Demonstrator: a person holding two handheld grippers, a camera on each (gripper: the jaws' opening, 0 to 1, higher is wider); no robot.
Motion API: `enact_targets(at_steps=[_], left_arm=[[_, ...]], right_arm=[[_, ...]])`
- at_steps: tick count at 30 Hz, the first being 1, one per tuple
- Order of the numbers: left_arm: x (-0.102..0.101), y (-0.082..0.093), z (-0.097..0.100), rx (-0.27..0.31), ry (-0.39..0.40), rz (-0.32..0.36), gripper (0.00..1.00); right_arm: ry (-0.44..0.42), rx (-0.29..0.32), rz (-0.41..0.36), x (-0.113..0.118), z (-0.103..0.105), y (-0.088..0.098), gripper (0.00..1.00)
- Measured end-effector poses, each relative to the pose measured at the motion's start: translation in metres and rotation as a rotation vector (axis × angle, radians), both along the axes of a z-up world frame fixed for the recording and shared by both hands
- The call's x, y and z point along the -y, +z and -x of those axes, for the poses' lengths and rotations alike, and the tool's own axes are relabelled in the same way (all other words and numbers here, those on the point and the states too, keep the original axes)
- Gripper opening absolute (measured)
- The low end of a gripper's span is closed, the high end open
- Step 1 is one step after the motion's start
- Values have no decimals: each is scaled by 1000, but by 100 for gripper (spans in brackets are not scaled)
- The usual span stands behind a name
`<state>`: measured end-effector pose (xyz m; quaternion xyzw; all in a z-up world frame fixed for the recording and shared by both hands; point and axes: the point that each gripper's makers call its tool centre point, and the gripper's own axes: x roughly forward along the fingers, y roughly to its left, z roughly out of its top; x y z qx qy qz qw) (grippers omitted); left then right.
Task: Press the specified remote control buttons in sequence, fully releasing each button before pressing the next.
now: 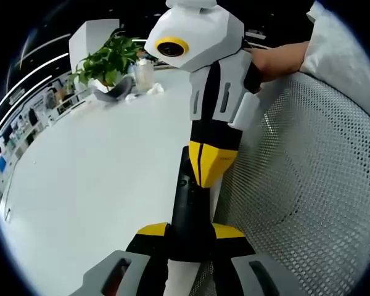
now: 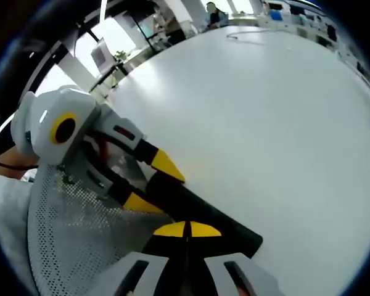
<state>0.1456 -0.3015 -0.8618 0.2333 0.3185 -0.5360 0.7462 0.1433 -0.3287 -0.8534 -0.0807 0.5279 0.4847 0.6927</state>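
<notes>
A black remote control [image 1: 186, 203] lies lengthwise between the yellow-tipped jaws of my left gripper [image 1: 190, 231], which is shut on its near end. My right gripper [image 1: 211, 166] comes down from above with its two yellow tips closed together and resting on the remote's upper face. In the right gripper view, my right gripper [image 2: 187, 229] is shut, its joined tips on the remote control [image 2: 234, 229]. There the left gripper [image 2: 153, 182] reaches in from the left and clamps the remote's far end. The buttons under the tips are hidden.
A white table [image 1: 98, 172] spreads out under the remote. A potted plant [image 1: 108, 61] and a small bottle [image 1: 143, 73] stand at its far end. A white mesh chair back [image 1: 308, 172] is close beside the grippers. A person's hand [image 1: 277, 58] holds the right gripper.
</notes>
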Motion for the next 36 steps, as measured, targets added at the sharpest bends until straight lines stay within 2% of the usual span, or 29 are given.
enact_targets(at_steps=[6,19,22,25,26,31,36], left_arm=[[0,0,0,1,-2,1,25],[0,0,0,4,-5,0,25],[0,0,0,5,-4,0,25],[0,0,0,6,-5,-1,25],[0,0,0,6,-6,-1,25],[0,0,0,7,-8,-1,25],[0,-1,1,10,-11,-4,25]], right_arm=[[32,34,16,-2,1,0,0],[3,1,9,-1,0,0,0],[17,11,22,-3,0,0,0],[13,5,0,-6,1,0,0],[3,-12,-2,-6,0,0,0],[-64,-8,-50,-6,-11,5,0],[-82,-26,-56,-6,-11,5,0]])
